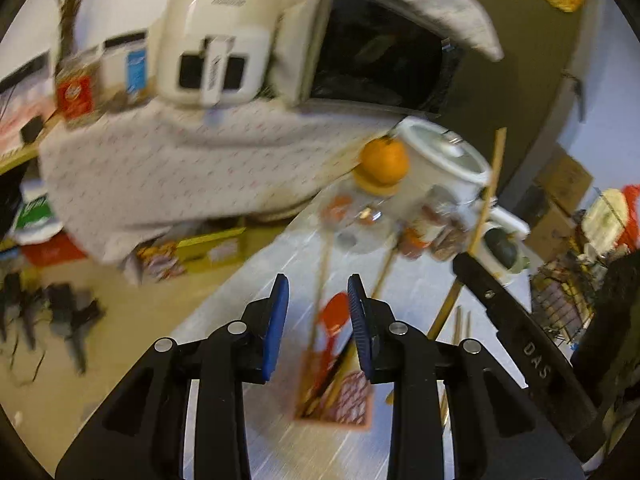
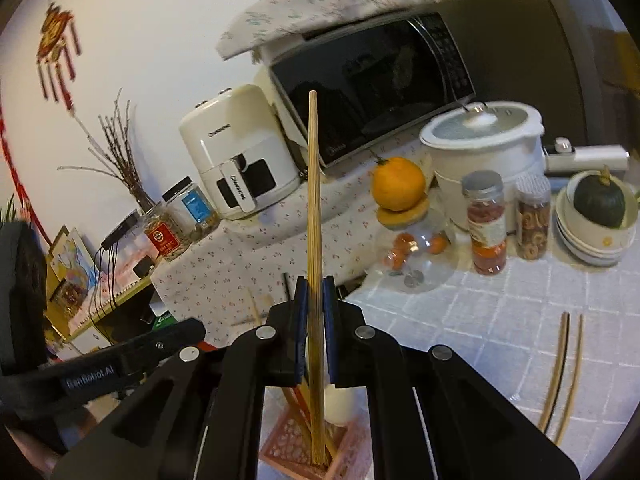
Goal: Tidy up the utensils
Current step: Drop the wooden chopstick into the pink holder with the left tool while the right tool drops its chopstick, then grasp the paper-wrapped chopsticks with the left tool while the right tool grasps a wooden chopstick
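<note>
The right gripper [image 2: 315,294] has its fingers [image 2: 301,312] closed on a bamboo chopstick [image 2: 314,200], held upright, its lower end already down inside the pink holder [image 2: 280,446] that sits on the surface [image 2: 480,320] just below the fingers. Other sticks and a white utensil handle [image 2: 340,402] stand in the same holder. The left gripper [image 1: 318,300] hovers with its fingers [image 1: 276,320] open and holding nothing, the holder [image 1: 352,400] lying beyond and below them; that view is blurred, so finer detail there is unclear. The step in hand looks like dropping the chopstick into the holder. To do it well, keep the stick near vertical and over the holder's mouth, lower it until the tip is close to the bottom, then part the fingers only a little so it slides down without bouncing out or knocking the neighbouring sticks. The light holder could tip, so the open left fingers might steady its wall. Two more chopsticks [image 2: 560,376] lie on the surface well to the right of the right fingers, probably next.
</note>
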